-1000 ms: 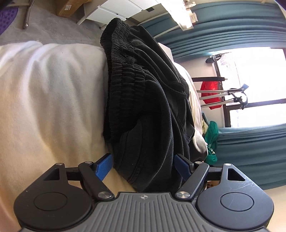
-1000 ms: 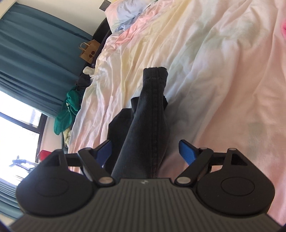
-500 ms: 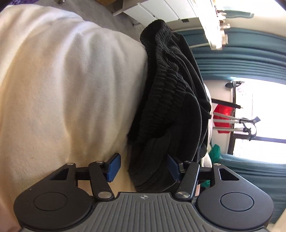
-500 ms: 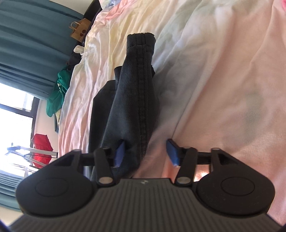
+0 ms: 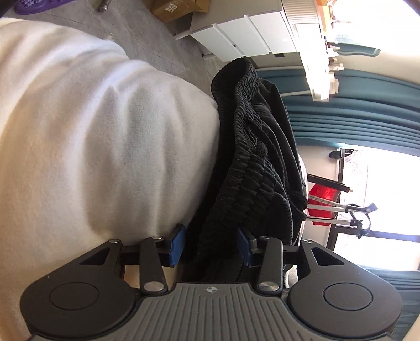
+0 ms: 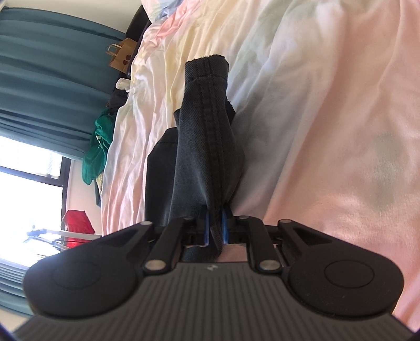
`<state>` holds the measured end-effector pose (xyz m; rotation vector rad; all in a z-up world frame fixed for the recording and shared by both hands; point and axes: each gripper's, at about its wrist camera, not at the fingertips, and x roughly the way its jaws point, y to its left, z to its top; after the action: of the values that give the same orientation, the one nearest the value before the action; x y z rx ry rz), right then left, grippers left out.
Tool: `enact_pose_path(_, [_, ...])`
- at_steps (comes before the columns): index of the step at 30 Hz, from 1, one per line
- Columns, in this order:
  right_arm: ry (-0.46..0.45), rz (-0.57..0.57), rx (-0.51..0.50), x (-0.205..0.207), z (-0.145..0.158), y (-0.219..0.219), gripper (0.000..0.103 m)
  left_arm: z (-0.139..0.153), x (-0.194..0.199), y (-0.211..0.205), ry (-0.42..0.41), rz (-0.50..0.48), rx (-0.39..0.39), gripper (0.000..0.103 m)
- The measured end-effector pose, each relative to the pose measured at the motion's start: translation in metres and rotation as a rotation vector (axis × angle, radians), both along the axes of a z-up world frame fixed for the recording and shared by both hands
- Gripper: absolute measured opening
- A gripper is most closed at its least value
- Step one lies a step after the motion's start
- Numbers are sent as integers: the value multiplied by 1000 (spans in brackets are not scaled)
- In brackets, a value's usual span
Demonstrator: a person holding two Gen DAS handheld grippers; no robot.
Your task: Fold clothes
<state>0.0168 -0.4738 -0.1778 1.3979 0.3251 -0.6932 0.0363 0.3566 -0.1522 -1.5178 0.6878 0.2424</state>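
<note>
Black ribbed shorts (image 5: 252,168) with an elastic waistband lie on the bed's edge in the left wrist view. My left gripper (image 5: 210,245) has its blue pads on either side of a thick bunch of the waistband, jaws still apart. In the right wrist view a dark grey garment (image 6: 207,147) with a stitched seam stands up off the bed. My right gripper (image 6: 215,227) is shut on the seam edge of that garment, with the cloth pinched between the blue pads.
The bed is covered by a white blanket (image 5: 92,147) and a pastel sheet (image 6: 328,118). White drawers (image 5: 244,34) and a cardboard box (image 5: 178,8) stand on the grey floor. Teal curtains (image 6: 47,68), a paper bag (image 6: 120,56) and green cloth (image 6: 98,147) are by the window.
My right gripper has closed from wide open onto the grey garment's seam. My left gripper's jaws have narrowed around the black waistband and moved further onto it.
</note>
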Motion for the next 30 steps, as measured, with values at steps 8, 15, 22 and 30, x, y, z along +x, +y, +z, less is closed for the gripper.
enact_pose_path(8, [76, 1, -97, 5, 12, 15, 12, 16, 38, -7, -26, -116, 121, 76])
enact_pose_path(15, [103, 33, -158, 10, 15, 15, 12, 50, 42, -26, 2, -192, 409, 27])
enact_pose_path(22, [117, 53, -189, 14, 14, 13, 12, 100, 25, -34, -1, -188, 619, 6])
enact_pose_path(30, [112, 44, -183, 17, 13, 11, 12, 151, 47, 6, 73, -184, 759, 6])
